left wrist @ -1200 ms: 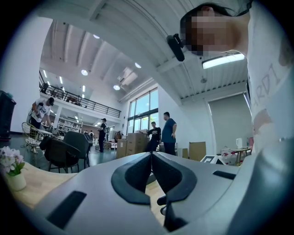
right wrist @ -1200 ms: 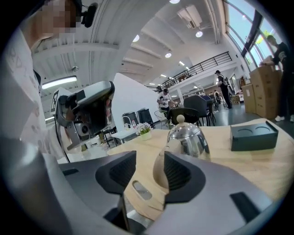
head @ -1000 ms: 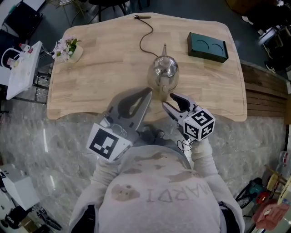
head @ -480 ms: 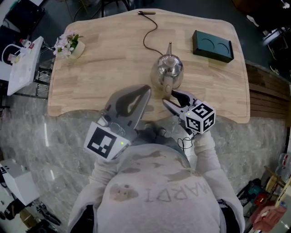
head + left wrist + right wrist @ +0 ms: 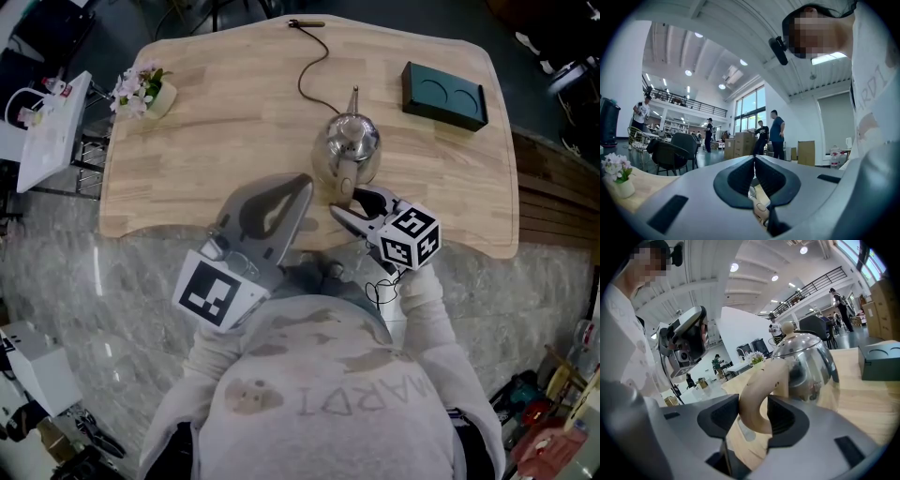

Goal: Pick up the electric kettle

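The electric kettle [image 5: 348, 142] is shiny steel with a pale wooden handle [image 5: 344, 180] that faces me. It stands on the wooden table [image 5: 206, 122], and its cord [image 5: 314, 58] runs to the far edge. My right gripper [image 5: 342, 199] is at the handle. In the right gripper view the handle [image 5: 757, 397] fills the gap between the dark pads [image 5: 719, 416], which touch it on both sides below the kettle body [image 5: 808, 364]. My left gripper [image 5: 302, 186] hovers left of the kettle, shut and empty [image 5: 754, 161].
A dark green box [image 5: 444, 94] lies at the table's far right. A small pot of flowers [image 5: 141, 91] stands at the far left. A white cart [image 5: 42, 131] is beyond the left edge. Several people stand in the hall behind.
My right gripper has slid forward and a little left onto the kettle's handle. The left gripper has stayed about where it was.
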Tool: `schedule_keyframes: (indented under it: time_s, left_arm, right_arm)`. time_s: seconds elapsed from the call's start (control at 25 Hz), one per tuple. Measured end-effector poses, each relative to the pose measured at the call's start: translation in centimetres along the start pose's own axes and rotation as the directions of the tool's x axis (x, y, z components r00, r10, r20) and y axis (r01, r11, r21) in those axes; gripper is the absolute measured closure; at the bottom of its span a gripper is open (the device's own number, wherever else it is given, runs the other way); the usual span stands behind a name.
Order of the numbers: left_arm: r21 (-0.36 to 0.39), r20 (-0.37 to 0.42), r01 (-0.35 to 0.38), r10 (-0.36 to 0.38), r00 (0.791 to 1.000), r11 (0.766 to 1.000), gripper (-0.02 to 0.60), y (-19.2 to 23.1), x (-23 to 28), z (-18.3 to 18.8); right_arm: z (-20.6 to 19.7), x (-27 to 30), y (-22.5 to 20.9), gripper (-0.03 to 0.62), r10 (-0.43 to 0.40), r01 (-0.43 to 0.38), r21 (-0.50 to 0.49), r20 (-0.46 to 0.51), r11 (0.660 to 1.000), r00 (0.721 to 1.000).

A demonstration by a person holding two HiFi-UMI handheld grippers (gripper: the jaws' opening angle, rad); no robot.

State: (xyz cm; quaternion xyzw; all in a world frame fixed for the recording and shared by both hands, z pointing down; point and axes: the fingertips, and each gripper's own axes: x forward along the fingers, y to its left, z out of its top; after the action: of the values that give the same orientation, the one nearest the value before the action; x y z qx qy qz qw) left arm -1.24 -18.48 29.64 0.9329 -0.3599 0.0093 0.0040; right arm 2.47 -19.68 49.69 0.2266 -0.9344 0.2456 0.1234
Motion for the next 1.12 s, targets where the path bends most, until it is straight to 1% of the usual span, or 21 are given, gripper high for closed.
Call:
schedule_keyframes:
  time_s: [0.2, 0.48, 0.84, 1.12]
  left_arm:
    - [0.005, 0.002, -0.002, 0.002, 1.000, 1.000, 0.566, 0.2, 0.3, 0.0]
    - [0.002, -0.018, 0.000, 0.000, 1.000, 1.000, 0.566, 0.4, 0.9, -0.4]
    - [0.014, 0.004, -0.009, 0.009, 1.000, 1.000, 0.566, 1.1, 0.8, 0.0]
    - [0.013, -0.012, -0.018, 0.018, 1.000, 1.000, 0.566, 1.7, 0.1, -0.2]
  right_arm:
    - [0.0, 0.4, 0.3, 0.418, 0.037, -0.037, 0.001, -0.007, 0.999, 0.999]
    - [0.0, 1.5, 0.6, 0.413, 0.069, -0.069, -0.013, -0.020, 0.998, 0.997]
    - [-0.1, 3.4, 1.2, 0.411, 0.080, -0.082, -0.042, -0.033, 0.996, 0.996]
    - [-0.3, 4.9, 1.9, 0.411, 0.089, -0.090, -0.038, -0.031, 0.995, 0.996]
